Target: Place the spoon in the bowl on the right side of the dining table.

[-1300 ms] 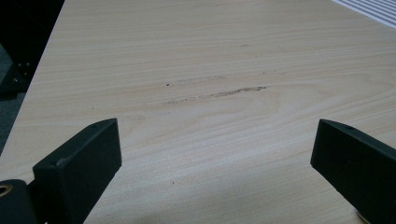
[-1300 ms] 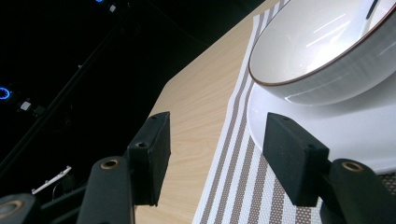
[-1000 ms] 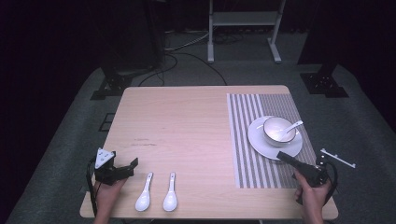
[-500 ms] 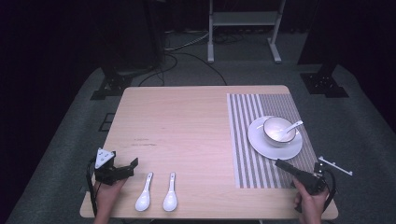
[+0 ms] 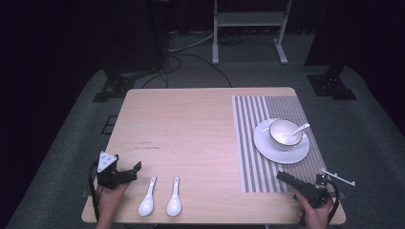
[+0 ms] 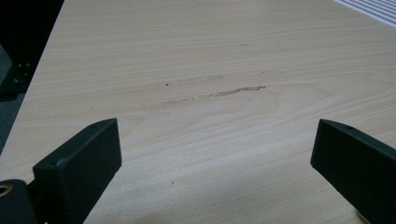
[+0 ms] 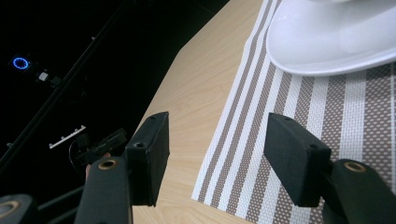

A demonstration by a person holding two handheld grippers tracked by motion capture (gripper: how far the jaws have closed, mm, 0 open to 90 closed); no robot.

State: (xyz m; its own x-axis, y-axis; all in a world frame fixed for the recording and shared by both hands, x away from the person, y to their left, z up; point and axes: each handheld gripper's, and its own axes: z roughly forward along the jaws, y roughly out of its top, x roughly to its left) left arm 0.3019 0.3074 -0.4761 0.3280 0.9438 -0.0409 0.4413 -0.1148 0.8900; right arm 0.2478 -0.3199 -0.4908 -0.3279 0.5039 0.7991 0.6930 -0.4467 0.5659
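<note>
The person is holding the right gripper (image 5: 285, 178) low over the near corner of the grey-and-white striped woven placemat (image 5: 253, 157), its two black jaws standing wide apart with nothing between them. In the right gripper view those jaws are pointing at the rim of the round white ceramic saucer (image 7: 327, 42), which is near but not touching them. On that saucer a small white bowl (image 5: 285, 134) is sitting, with a white ceramic spoon (image 5: 299, 129) leaning inside it, handle poking out over the rim toward the right.

The left gripper (image 5: 133, 171) is resting at the near left edge of the pale wooden table (image 5: 191, 124), jaws likewise spread and empty, looking across bare wood. Just beside it, two more white ceramic soup spoons (image 5: 161, 196) are lying side by side, handles pointing away from the person.

My worry is the saucer: if the right gripper is going in this low and flat, a jaw could be catching the mat's edge and dragging the whole setting, or nudging the saucer so the bowl slides and the leaning spoon tips out. The glazed rim looks slippery too, so a shallow pinch may be slipping off.
</note>
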